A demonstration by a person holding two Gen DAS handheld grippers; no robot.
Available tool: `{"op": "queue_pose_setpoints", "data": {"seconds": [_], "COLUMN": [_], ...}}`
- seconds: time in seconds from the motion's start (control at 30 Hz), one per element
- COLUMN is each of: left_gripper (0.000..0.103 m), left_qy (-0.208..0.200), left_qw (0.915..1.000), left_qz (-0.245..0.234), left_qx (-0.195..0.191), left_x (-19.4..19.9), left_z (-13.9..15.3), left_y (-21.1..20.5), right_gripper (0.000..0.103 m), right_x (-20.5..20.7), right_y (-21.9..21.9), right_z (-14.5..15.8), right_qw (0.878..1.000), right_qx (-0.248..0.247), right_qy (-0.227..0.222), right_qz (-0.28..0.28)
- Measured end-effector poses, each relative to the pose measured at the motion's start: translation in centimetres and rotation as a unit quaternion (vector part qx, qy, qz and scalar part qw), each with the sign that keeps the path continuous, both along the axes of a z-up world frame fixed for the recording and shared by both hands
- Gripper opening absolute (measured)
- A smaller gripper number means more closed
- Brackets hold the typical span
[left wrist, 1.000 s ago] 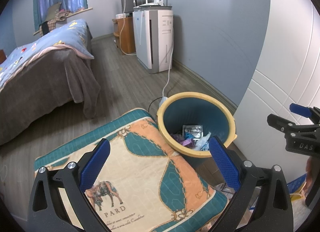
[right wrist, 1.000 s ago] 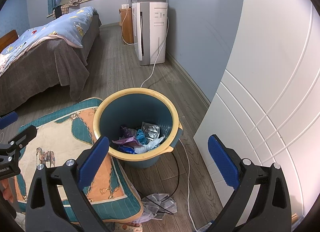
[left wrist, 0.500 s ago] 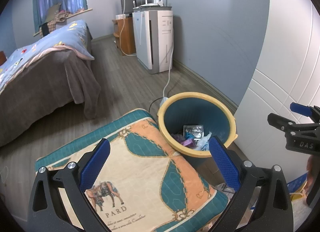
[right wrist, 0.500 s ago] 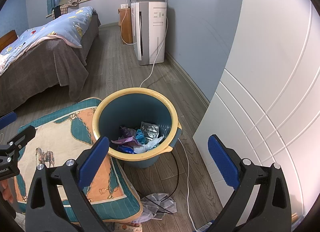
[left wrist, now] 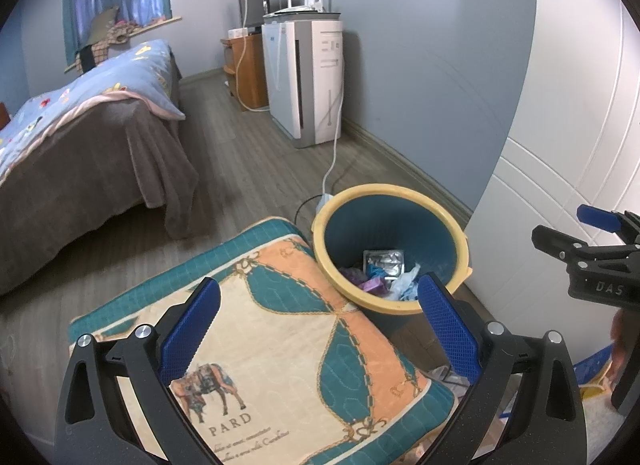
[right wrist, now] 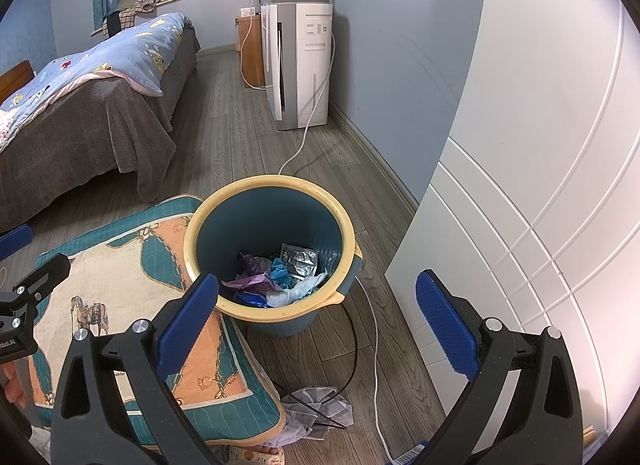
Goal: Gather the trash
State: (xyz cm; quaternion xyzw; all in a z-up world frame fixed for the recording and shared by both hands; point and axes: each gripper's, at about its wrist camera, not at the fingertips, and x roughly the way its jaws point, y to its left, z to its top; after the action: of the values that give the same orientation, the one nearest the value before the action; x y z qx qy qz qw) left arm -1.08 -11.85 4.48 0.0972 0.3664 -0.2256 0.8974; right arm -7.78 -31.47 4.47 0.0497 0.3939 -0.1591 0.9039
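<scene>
A blue trash bin with a yellow rim (right wrist: 348, 243) stands on the wooden floor; it also shows in the left wrist view (left wrist: 460, 237). Inside lie crumpled wrappers (right wrist: 280, 277), a silver foil packet (right wrist: 300, 259) and purple scraps (left wrist: 372, 285). My right gripper (right wrist: 316, 325) is open and empty, held above the bin's near side. My left gripper (left wrist: 320, 329) is open and empty, held above a patterned cushion (left wrist: 280, 345) left of the bin. A crumpled grey wrapper (right wrist: 316, 409) lies on the floor before the bin.
A white door (right wrist: 540, 225) stands right of the bin. Black and white cables (right wrist: 374, 345) run across the floor. A bed (right wrist: 80, 97) is at the left, a white air purifier (right wrist: 300, 65) by the back wall.
Both views have shifted only slightly; the bin sits a touch lower and closer. Both grippers stay open and empty.
</scene>
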Motion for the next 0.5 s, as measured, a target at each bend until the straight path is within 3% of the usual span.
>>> {"op": "queue_pose_setpoints", "data": {"seconds": [0.33,0.5], "left_gripper": [0.098,0.098], "left_qy": [0.003,0.025], "left_qw": [0.9997,0.9993], "left_qz": [-0.020,-0.015], "left_qx": [0.013,0.023], "left_x": [0.17,0.51], "left_z": [-0.04,-0.38], "left_y": [0.17,0.46], "right_gripper": [0.097,0.097], "right_x": [-0.35,-0.41], "right_y": [-0.10,0.18], "right_z": [-0.42,-0.25], "right_qw": [1.000,1.000], "right_qx": [0.003,0.017], "right_qy": [0.003,0.003], "right_qz": [-0.012,-0.025]}}
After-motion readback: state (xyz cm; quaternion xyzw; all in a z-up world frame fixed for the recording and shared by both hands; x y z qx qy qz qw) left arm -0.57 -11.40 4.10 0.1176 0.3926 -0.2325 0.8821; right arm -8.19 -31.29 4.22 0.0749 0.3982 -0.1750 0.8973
